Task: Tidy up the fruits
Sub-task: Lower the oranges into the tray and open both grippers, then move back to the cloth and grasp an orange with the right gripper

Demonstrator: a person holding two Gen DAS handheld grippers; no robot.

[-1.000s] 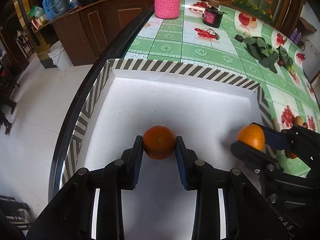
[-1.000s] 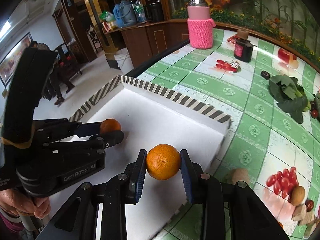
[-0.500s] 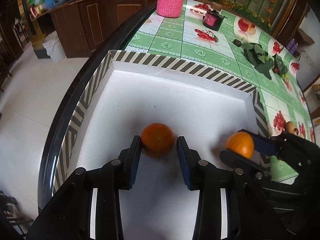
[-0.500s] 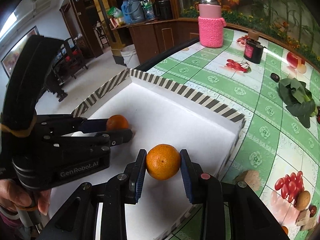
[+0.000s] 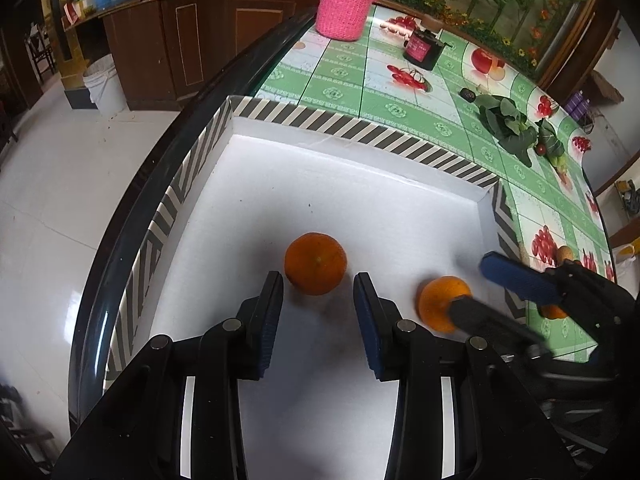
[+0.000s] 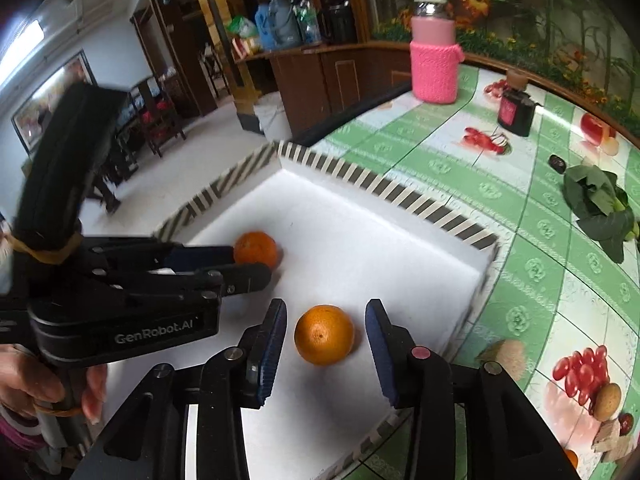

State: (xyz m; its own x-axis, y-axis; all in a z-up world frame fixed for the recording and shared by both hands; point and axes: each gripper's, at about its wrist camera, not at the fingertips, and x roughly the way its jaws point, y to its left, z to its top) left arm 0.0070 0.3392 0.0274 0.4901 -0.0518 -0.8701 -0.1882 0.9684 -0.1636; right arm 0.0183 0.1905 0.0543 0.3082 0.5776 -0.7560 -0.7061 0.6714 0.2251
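Both oranges now sit on the white tray [image 5: 360,184], let go. My right gripper [image 6: 326,344] has just been opening, its orange [image 6: 324,335] loose between the jaws; my left gripper [image 5: 318,308] stands parted, its orange [image 5: 315,263] just ahead of the tips.

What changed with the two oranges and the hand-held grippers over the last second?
Both oranges were let go. The left hand-held gripper opened off the darker orange; the right hand-held gripper has just been opening, its orange loose between the pads. Both lie in the striped-rim white box, which stayed put.
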